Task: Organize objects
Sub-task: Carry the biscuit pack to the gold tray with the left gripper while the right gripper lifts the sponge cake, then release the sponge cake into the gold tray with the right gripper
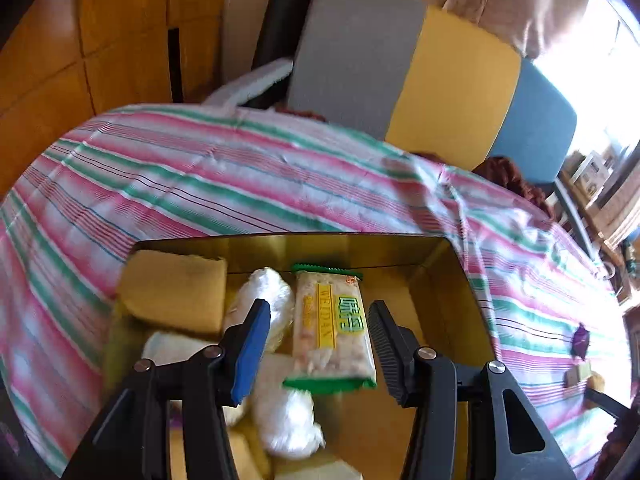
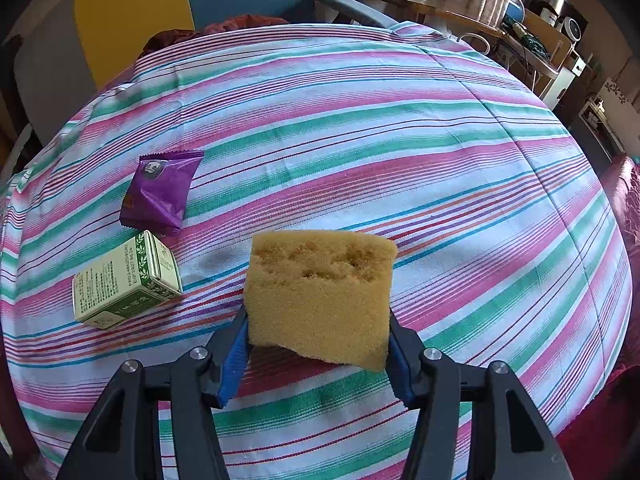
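In the left wrist view my left gripper (image 1: pixel 320 320) is open above a gold box (image 1: pixel 448 308). Between its jaws lies a green-edged snack packet (image 1: pixel 332 328), flat in the box. The box also holds a yellow sponge (image 1: pixel 176 288) and white plastic-wrapped items (image 1: pixel 276 300). In the right wrist view my right gripper (image 2: pixel 318 320) is shut on a yellow sponge (image 2: pixel 320 288) and holds it above the striped cloth (image 2: pixel 400 160). A purple snack packet (image 2: pixel 160 192) and a green-and-white carton (image 2: pixel 124 280) lie on the cloth to the left.
The striped cloth covers a round table (image 1: pixel 240 168). A grey, yellow and blue chair (image 1: pixel 420 76) stands behind it. Shelves with clutter (image 2: pixel 560 40) stand at the far right. A purple packet (image 1: pixel 581 338) lies on the cloth right of the box.
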{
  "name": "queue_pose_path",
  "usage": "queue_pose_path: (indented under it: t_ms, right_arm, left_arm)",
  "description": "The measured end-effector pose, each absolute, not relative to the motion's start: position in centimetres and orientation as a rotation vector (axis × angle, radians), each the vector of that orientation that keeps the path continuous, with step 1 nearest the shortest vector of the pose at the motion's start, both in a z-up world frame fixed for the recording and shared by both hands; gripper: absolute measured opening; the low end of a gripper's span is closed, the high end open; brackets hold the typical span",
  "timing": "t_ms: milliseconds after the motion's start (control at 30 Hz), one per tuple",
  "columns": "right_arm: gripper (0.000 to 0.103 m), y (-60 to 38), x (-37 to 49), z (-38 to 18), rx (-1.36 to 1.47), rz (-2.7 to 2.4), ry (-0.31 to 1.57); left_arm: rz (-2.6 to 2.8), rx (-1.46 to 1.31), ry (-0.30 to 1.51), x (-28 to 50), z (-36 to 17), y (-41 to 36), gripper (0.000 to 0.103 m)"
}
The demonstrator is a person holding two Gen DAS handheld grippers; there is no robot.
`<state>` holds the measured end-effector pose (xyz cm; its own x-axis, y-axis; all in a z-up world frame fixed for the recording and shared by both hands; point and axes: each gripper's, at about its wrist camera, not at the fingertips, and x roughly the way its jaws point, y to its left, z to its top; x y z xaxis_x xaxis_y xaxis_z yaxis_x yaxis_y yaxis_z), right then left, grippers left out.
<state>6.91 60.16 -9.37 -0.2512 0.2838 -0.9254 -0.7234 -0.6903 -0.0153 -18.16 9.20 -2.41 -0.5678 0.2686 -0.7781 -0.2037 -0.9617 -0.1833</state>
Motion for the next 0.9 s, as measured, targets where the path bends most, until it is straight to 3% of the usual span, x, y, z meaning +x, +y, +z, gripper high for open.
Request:
queue_pose_path:
  t_ms: [233, 433, 900]
  right_arm:
    - [0.058, 57.4, 6.5, -6.4, -1.227, 2.151, 0.563]
    - [0.058, 49.2, 2.5, -2.7, -1.23, 2.39, 0.533]
    - [0.06, 26.6, -14.2, -1.0, -1.524, 2.796, 0.167]
  left_arm:
    - [2.645, -1.179, -0.048, -12.5, -1.1, 5.6, 0.053]
    - [2.66, -1.165, -0.021, -9.5, -1.5, 3.2, 0.055]
    - [2.672, -1.149, -0.102, -7.1, -1.8, -0.2, 0.06]
